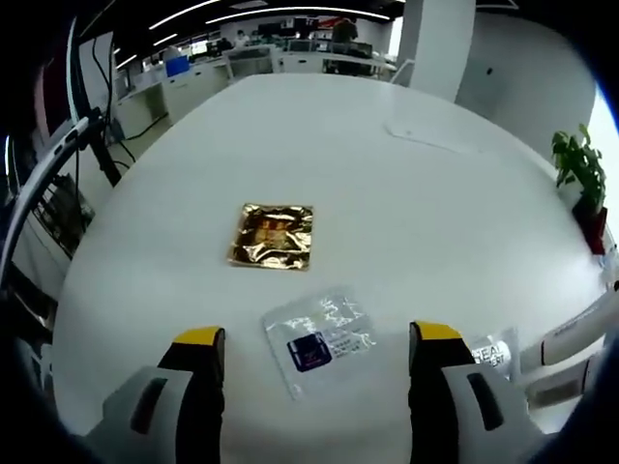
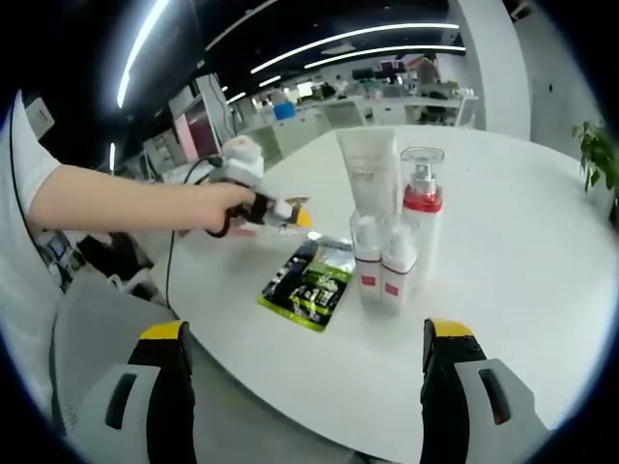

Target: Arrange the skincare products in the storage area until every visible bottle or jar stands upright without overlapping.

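In the right gripper view a tall white tube [image 2: 369, 169], a clear pump bottle with a red band [image 2: 422, 198] and two small white bottles [image 2: 381, 269] stand upright in a tight group on the white table [image 2: 522, 290]. A green-black sachet [image 2: 309, 280] lies flat beside them. My right gripper [image 2: 307, 332] is open, short of the table edge. A person's hand holds my left gripper [image 2: 295, 215] over the table, left of the group. In the left gripper view my left gripper [image 1: 317, 333] is open over a clear sachet with a dark label [image 1: 321, 340]. A gold sachet [image 1: 273, 236] lies farther ahead.
White containers, one printed "REAL" [image 1: 493, 350], crowd the right edge of the left gripper view. A potted plant [image 1: 580, 169] stands at the table's far right. Cables and a stand [image 1: 92, 135] rise at the left. Office desks [image 1: 290, 58] fill the background.
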### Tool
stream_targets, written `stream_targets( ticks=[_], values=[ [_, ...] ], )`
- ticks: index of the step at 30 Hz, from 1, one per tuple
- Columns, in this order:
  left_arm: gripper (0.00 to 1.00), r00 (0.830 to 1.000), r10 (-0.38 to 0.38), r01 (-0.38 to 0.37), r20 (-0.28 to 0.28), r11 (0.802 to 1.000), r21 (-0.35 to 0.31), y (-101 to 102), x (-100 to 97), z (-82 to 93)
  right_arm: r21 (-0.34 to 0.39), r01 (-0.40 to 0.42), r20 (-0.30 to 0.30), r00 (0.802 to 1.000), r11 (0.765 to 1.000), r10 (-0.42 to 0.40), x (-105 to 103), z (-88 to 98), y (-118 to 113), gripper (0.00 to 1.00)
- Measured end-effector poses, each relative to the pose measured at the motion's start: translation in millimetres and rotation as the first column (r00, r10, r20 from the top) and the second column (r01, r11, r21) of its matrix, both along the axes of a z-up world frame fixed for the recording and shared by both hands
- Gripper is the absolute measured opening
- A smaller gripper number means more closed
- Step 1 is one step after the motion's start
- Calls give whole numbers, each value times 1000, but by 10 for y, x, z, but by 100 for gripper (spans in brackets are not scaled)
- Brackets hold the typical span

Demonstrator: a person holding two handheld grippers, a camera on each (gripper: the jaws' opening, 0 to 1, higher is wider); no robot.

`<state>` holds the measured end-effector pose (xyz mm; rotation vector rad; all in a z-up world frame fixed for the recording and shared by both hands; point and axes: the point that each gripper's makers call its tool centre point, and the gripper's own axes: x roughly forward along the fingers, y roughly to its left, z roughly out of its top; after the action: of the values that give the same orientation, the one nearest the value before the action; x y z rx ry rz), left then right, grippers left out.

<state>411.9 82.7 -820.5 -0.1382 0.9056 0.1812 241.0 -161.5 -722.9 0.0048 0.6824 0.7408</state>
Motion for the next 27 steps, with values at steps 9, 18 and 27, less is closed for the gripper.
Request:
stream_targets(
  ticks=[9, 18, 27],
  values=[
    [66, 1000, 12, -12, -11, 1000, 12, 48, 14, 3, 3, 6, -4, 1000, 1000, -6, 13, 3, -13, 99],
    [52, 998, -56, 56, -2, 997, 52, 49, 5, 31, 2, 8, -1, 1000, 1000, -8, 17, 11, -14, 99],
    [38, 994, -106, 105, 20, 994, 23, 24, 49, -4, -1, 6, 5, 1000, 1000, -6, 20, 18, -17, 99]
  ],
)
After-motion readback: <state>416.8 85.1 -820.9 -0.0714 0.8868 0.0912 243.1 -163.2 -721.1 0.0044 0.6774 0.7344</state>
